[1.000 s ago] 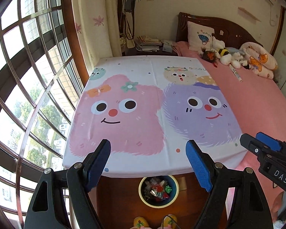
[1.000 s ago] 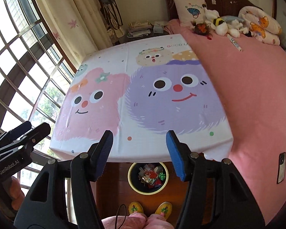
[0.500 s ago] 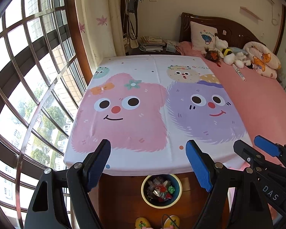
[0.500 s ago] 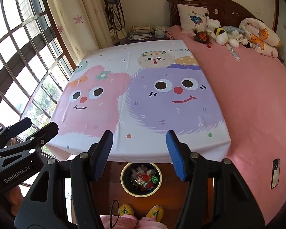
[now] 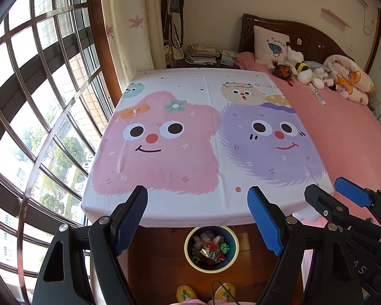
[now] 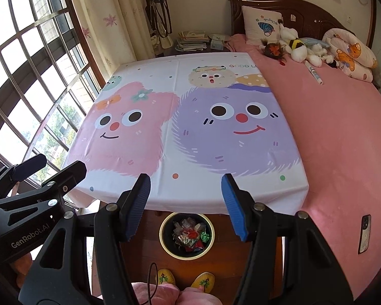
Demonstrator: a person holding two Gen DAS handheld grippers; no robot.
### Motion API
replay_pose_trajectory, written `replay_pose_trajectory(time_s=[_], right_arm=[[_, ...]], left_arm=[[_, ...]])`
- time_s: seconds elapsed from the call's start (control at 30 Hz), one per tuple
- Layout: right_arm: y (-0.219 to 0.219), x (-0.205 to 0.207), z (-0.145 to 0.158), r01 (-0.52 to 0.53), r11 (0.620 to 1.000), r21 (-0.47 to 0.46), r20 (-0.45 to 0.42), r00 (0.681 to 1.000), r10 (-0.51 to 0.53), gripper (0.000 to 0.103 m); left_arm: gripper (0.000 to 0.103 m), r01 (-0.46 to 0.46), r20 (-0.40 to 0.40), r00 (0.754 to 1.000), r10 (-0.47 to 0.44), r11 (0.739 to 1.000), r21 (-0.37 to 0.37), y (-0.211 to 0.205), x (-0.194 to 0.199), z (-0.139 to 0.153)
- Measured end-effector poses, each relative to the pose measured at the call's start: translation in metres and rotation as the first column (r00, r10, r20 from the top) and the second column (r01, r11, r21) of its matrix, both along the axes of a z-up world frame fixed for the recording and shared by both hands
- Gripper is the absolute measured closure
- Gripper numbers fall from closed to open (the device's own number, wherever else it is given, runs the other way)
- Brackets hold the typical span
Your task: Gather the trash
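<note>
A round blue bin with a yellow rim [image 5: 190,256] stands on the wooden floor at the foot of the bed, holding several crumpled wrappers [image 5: 210,247]. It also shows in the right wrist view [image 6: 165,244] with the wrappers [image 6: 190,233] inside. My left gripper [image 5: 198,200] is open and empty, held above the bin and the bed's near edge. My right gripper [image 6: 185,186] is open and empty, beside the left one. The cartoon sheet [image 5: 190,127] on the bed shows no loose trash.
Pink bedding [image 6: 330,139] covers the bed's right side, with a phone [image 6: 364,233] near its edge and a marker [image 6: 315,72] by the plush toys [image 6: 299,48]. A curved barred window [image 5: 38,101] runs along the left. My slippers [image 6: 185,280] are on the floor below.
Both grippers have risen and pulled back a little from the bed, so more of the room shows. The bin looks smaller. Both grippers stayed open and empty.
</note>
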State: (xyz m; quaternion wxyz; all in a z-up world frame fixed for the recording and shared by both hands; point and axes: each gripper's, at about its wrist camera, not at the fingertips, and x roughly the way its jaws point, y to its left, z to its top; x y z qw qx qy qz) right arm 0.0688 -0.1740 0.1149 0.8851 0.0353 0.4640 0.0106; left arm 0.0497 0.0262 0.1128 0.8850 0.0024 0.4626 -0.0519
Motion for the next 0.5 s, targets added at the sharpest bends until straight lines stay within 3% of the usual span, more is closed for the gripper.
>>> replay_pose_trajectory(time_s=[0.5], right_arm=[[0.0026,-0.0041,0.0003,-0.027,1.0,-0.002,-0.012,1.0,0.027,0.048]], left_arm=[[0.021,-0.031,-0.02,0.999,0.031,0.999,0.013,-0.002,-0.0085,-0.0031]])
